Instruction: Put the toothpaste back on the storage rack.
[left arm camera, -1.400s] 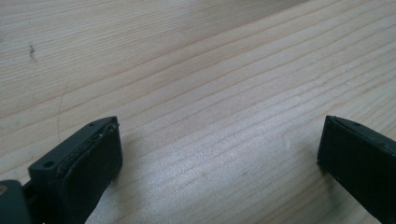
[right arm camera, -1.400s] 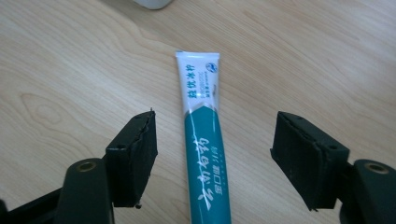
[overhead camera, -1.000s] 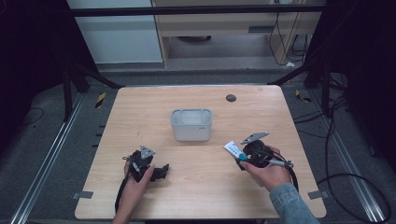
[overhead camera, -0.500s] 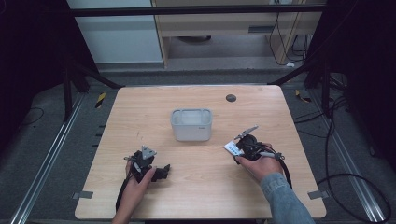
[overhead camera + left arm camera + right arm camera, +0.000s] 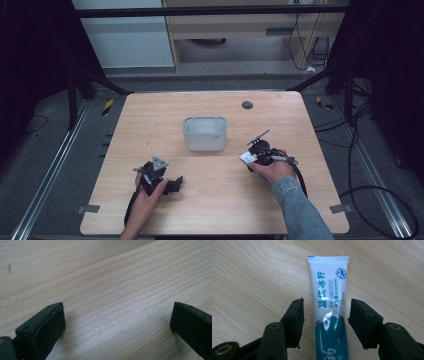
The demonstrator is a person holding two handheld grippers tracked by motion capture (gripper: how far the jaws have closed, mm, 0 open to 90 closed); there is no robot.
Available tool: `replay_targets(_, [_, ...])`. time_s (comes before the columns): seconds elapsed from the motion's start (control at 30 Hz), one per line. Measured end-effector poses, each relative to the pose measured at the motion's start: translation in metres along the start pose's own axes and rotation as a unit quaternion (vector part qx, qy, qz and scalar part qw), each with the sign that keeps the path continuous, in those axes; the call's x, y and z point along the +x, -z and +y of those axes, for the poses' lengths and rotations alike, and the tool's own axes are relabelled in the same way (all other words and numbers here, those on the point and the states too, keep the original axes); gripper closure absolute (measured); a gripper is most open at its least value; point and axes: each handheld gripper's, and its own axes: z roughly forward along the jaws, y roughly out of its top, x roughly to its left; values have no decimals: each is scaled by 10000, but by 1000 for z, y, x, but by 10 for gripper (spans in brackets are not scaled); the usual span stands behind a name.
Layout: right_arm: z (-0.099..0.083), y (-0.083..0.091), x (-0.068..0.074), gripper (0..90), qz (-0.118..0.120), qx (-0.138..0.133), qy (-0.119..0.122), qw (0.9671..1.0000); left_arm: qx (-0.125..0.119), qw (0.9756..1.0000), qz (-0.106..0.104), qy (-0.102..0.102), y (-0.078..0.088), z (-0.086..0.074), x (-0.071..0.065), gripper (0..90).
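Two grippers were held low over the table [image 5: 215, 200], one in each hand at the near edge. The left gripper [image 5: 176, 184] was rested close to the wood, its jaws spread wide with nothing but bare grain between them, seemingly parked out of the way while the other hand worked. The right gripper [image 5: 325, 322] was lowered over a toothpaste tube [image 5: 329, 305], which lay flat on the table with its crimped end pointing away. The jaws had just been reopened a little and were set about half apart, one to each side of the tube, a narrow gap left on both sides, so the tube was straddled but not gripped. That alignment along the tube's length was judged to prepare a squeeze across its flat body. Farther off, near the table's middle, a grey bin [image 5: 205, 133] stood upright and open-topped, probably the intended destination. Beyond it, a small dark disc [image 5: 247, 105] was set in the far part of the table.
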Motion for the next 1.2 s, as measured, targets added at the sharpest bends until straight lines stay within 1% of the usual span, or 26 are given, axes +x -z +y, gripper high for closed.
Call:
replay_targets(0.03, [0, -2, -1, 458, -31, 9, 29, 10000, -1, 10000, -6, -1, 0, 0, 0, 0])
replay_targets(0.07, [1, -2, -2, 463, -42, 38, 4, 10000, 0, 10000, -7, -1, 0, 0, 0, 0])
replay_targets(0.27, [2, -5, -8, 490, 94, 101, -108, 9998, -6, 10000, -25, -25, -1, 1, -1, 0])
replay_targets(0.43, [2, -9, -6, 509, 144, 225, -18, 9996, -8, 10000, -28, -25, -1, 1, -1, 0])
replay_targets(0.5, [2, -11, -5, 508, 122, 239, 11, 9996, -8, 10000, -29, -25, -1, 1, -1, 0])
replay_targets(0.53, [2, -12, -5, 510, 103, 255, 14, 9996, -6, 10000, -29, -25, -1, 1, -1, 0])
replay_targets(0.77, [-1, -12, -9, 546, 191, 288, -37, 9994, -4, 10000, -32, -29, -1, 1, -2, 0])
replay_targets(0.87, [-1, -12, -11, 555, 227, 299, 7, 9993, 1, 10000, -37, -35, -1, 1, -2, 0])
replay_targets(1.0, [-1, -12, -8, 566, 118, 297, 80, 9995, 0, 10000, -36, -38, -1, 1, -2, 0])
replay_targets(1.1, [-1, -12, -7, 589, 105, 316, 143, 9993, 1, 10000, -36, -37, -1, 1, -2, 0])
replay_targets(1.17, [-1, -11, -7, 626, 71, 337, 134, 9993, 5, 10000, -38, -46, -1, 2, -2, 0])
replay_targets(1.2, [-1, -11, -7, 626, 71, 337, 134, 9993, 4, 10000, -41, -43, -2, 2, -2, 0])
